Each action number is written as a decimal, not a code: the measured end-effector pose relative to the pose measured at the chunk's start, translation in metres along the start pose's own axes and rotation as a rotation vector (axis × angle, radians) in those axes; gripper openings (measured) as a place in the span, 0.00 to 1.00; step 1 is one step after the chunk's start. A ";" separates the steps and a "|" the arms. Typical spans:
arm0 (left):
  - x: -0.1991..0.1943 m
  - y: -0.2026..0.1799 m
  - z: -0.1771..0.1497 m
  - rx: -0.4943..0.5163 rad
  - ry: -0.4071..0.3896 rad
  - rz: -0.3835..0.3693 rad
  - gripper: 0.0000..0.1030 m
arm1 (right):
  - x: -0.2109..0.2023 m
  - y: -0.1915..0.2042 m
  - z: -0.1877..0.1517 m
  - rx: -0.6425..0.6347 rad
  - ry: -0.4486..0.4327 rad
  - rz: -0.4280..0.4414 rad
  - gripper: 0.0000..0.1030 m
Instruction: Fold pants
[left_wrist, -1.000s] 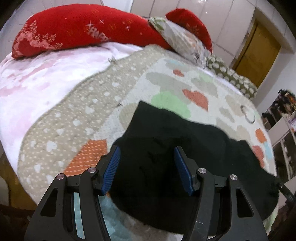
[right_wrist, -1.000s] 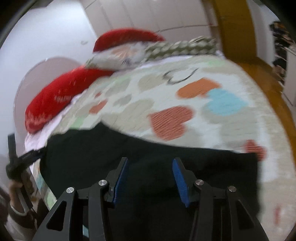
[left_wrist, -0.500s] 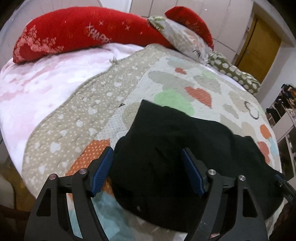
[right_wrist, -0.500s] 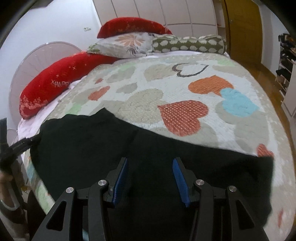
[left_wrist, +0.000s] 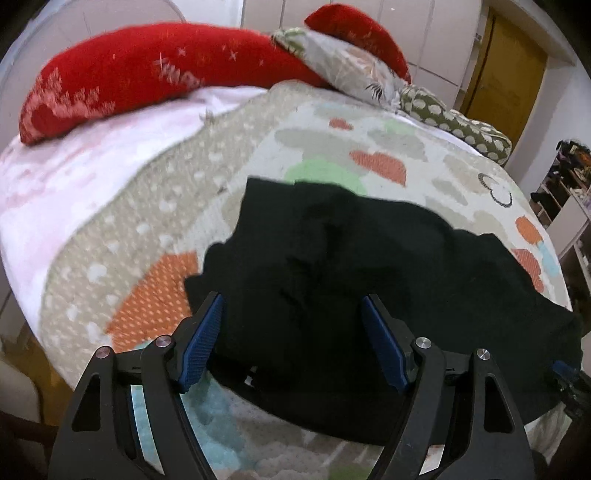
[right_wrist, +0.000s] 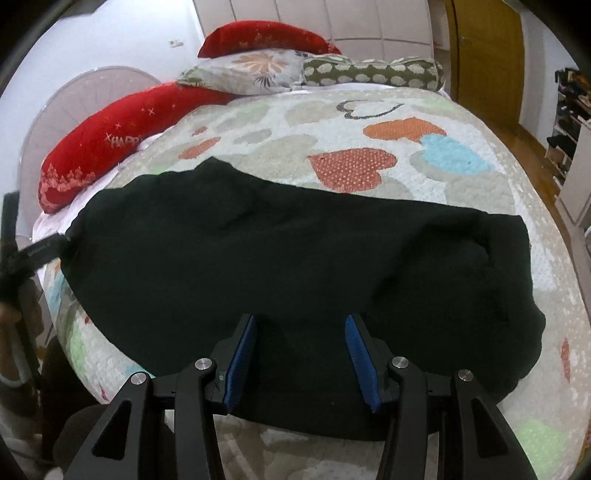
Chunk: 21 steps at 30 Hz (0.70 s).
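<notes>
Trouble could come if we pinch only the top layer of the black pants (right_wrist: 288, 243); the soft cloth could bunch up, slide on the quilt (right_wrist: 369, 118), and fold crooked. Our left gripper (left_wrist: 291, 332) has its jaws wide open and holds nothing, with the pants' crumpled end lying between and beyond them. Our right gripper (right_wrist: 301, 350) is open and empty too, over the near edge. Farther back sits a red pillow (left_wrist: 147, 81).
</notes>
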<state>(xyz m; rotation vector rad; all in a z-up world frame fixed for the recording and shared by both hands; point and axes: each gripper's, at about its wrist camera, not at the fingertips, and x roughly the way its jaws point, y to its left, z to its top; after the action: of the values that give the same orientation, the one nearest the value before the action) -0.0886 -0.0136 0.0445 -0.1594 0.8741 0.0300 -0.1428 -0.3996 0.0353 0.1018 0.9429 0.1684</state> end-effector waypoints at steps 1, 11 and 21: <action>0.001 0.001 0.000 0.001 0.005 -0.001 0.74 | -0.001 0.000 0.001 0.004 0.003 -0.001 0.48; -0.035 -0.008 0.005 0.025 -0.061 0.005 0.74 | -0.028 -0.003 0.004 0.056 -0.029 0.029 0.48; -0.060 -0.044 0.007 0.116 -0.097 -0.045 0.74 | -0.031 -0.014 -0.006 0.096 -0.022 0.032 0.48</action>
<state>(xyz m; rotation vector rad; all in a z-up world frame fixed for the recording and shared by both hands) -0.1180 -0.0533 0.1008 -0.0690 0.7729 -0.0546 -0.1645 -0.4193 0.0544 0.2067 0.9275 0.1515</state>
